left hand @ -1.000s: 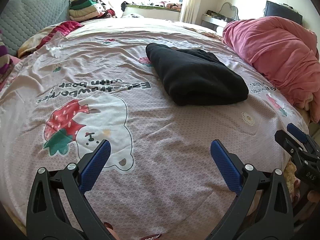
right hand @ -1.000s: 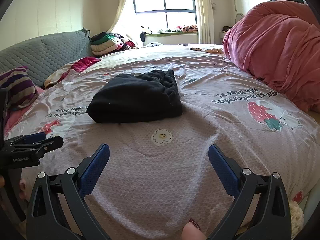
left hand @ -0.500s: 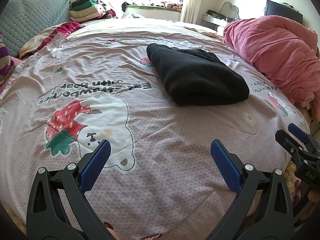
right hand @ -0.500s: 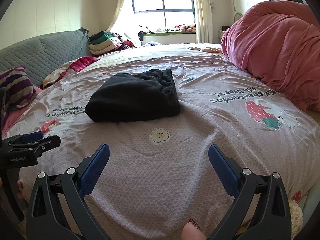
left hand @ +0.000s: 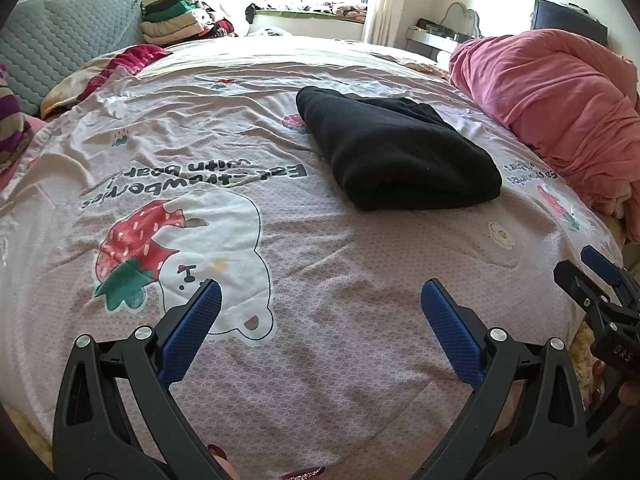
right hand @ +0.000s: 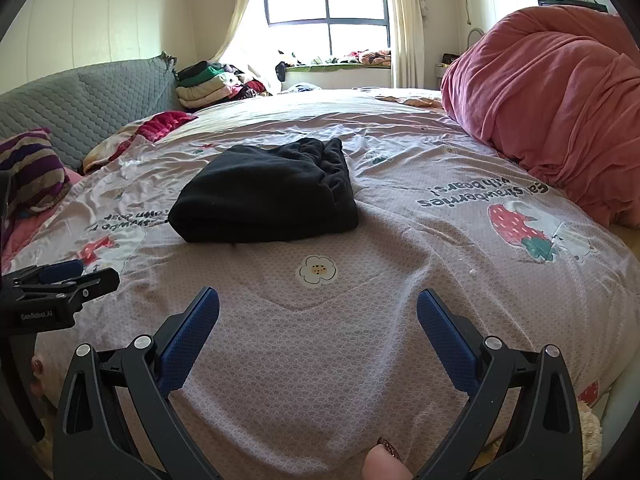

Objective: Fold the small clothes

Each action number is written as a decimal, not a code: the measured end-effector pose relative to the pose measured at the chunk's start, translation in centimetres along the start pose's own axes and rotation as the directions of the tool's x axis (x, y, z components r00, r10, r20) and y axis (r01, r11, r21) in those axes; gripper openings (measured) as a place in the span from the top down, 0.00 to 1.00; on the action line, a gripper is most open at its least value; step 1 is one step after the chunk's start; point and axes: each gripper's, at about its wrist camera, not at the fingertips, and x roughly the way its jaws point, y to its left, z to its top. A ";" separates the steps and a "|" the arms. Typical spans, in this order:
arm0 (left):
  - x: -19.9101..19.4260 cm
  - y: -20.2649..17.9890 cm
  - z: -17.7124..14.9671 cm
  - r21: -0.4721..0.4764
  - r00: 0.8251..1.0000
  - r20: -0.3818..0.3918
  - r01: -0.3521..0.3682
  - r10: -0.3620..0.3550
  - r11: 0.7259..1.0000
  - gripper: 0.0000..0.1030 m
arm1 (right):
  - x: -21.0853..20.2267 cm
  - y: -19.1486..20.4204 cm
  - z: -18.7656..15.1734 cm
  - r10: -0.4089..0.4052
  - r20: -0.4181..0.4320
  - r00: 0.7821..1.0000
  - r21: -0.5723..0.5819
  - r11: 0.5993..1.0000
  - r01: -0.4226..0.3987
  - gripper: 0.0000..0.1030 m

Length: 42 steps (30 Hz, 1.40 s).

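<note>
Little moved since earlier frame, both views shifted slightly, L wrist: left gripper (left hand: 320, 300) wide open, empty, folded black garment (left hand: 394, 156) at 1 o'clock on bedsheet (left hand: 320, 360), R wrist: right gripper (right hand: 318, 308) wide open, empty, garment (right hand: 268, 196) at 11 o'clock, well apart.

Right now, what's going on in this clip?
A person is folding small clothes on a bed, holding a tool in each hand. A black garment already lies folded into a compact bundle in the middle of the bedspread. Both the left tool and the right tool are open, hold nothing and hover above the bed's near edge, short of the garment. A pink quilt is heaped to the right.
</note>
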 end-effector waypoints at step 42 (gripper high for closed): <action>-5.1 43.9 2.6 -0.501 0.823 -0.250 -0.561 0.510 0.660 0.09 | -14.3 -47.6 -13.3 -0.658 -0.604 0.450 0.536 0.083 0.840 0.04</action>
